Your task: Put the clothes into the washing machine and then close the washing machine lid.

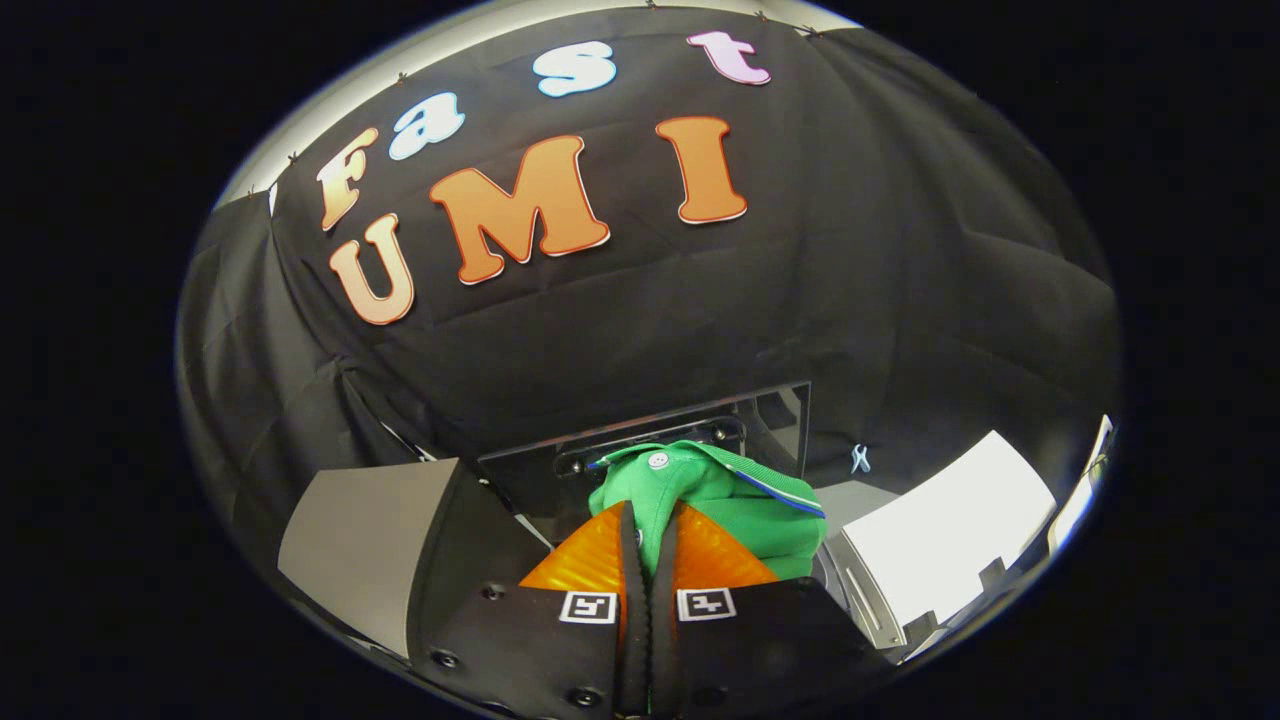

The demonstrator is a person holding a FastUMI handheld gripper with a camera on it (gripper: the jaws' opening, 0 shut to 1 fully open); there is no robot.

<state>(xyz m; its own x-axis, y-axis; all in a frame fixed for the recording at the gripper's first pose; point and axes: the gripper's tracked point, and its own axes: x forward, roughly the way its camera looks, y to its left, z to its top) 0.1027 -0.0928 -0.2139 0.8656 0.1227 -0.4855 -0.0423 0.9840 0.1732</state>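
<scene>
2 fingers of the hand-held gripper [648, 560] pinched the green shirt [715, 500] tight. Raised lid [650, 440] beyond. Thin grip; cloth could slip.

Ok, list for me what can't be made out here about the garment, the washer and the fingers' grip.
- Green garment, gripper view: its lower part is hidden behind the fingers shut on it, so its full shape is unknown.
- Washing machine: the drum opening is hidden by the garment and the gripper.
- Raised lid: dark and reflective, its hinge is unclear.
</scene>
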